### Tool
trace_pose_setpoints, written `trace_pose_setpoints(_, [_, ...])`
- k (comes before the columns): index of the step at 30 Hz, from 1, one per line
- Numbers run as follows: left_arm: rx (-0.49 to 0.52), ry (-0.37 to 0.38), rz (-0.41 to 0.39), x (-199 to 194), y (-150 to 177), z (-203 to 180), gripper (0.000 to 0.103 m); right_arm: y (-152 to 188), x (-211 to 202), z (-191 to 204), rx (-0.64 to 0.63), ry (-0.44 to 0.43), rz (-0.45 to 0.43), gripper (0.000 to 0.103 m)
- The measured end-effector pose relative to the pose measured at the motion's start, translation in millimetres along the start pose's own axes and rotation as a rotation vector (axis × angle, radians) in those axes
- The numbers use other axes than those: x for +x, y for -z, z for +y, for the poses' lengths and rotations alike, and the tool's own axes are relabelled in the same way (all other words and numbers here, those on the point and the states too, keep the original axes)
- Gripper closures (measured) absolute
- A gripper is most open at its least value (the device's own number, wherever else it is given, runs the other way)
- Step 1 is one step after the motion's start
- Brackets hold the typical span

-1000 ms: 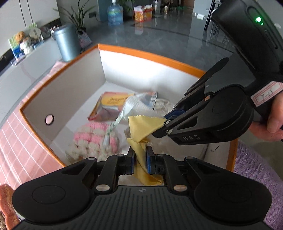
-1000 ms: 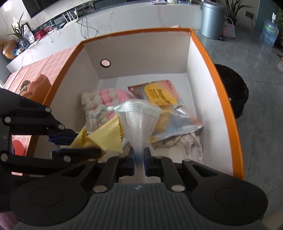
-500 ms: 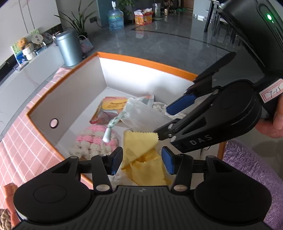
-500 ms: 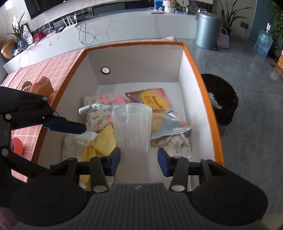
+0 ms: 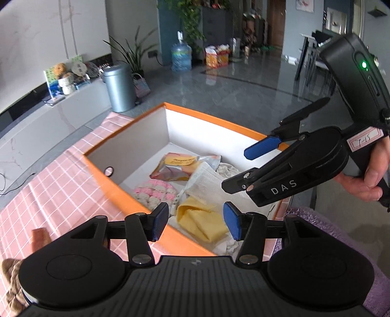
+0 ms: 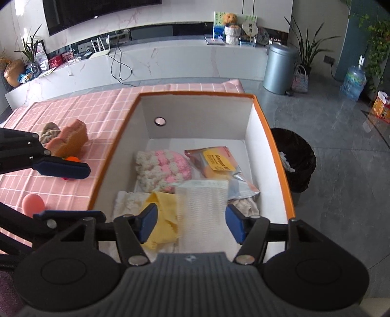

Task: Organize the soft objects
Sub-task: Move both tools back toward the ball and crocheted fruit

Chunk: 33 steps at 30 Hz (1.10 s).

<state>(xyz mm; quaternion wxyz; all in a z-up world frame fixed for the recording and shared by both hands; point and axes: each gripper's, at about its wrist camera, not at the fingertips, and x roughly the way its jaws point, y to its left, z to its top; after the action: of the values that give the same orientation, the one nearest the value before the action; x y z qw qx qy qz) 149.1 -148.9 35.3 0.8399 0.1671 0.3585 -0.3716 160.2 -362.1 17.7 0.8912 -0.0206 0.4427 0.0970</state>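
Left hand-held gripper (image 5: pixel 196 224) just opened, empty, right hand-held gripper (image 6: pixel 190 223) likewise, crumpled yellow cloth (image 5: pixel 204 223), ribbed translucent bag (image 6: pixel 202 204)

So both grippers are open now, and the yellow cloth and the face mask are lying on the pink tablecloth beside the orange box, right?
Not quite. Both grippers, left and right, have just opened, but the yellow cloth and face mask lie inside the orange box, not on the pink tablecloth. The right wrist view shows it.

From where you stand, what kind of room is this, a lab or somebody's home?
Probably a home's open living area. A long marble media counter under a wall screen, potted plants on a glossy tiled floor, and a table with a pink checked cloth all suggest it.
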Motion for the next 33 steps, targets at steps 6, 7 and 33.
trace_pose_setpoints(6, [-0.051, -0.043, -0.077, -33.4, 16.0, 3.8, 0.042, 6.2, -22.8, 26.4, -0.019, -0.005, -0.059, 0.035])
trace_pose_setpoints(7, [-0.062, -0.053, -0.088, -38.3, 20.2, 5.2, 0.042, 7.6, -26.7, 31.3, -0.016, -0.009, -0.071, 0.035])
trace_pose_setpoints(33, [-0.506, -0.369, -0.213, -91.2, 181.7, 69.9, 0.041, 83.4, 13.0, 182.2, -0.014, -0.189, -0.274, 0.042])
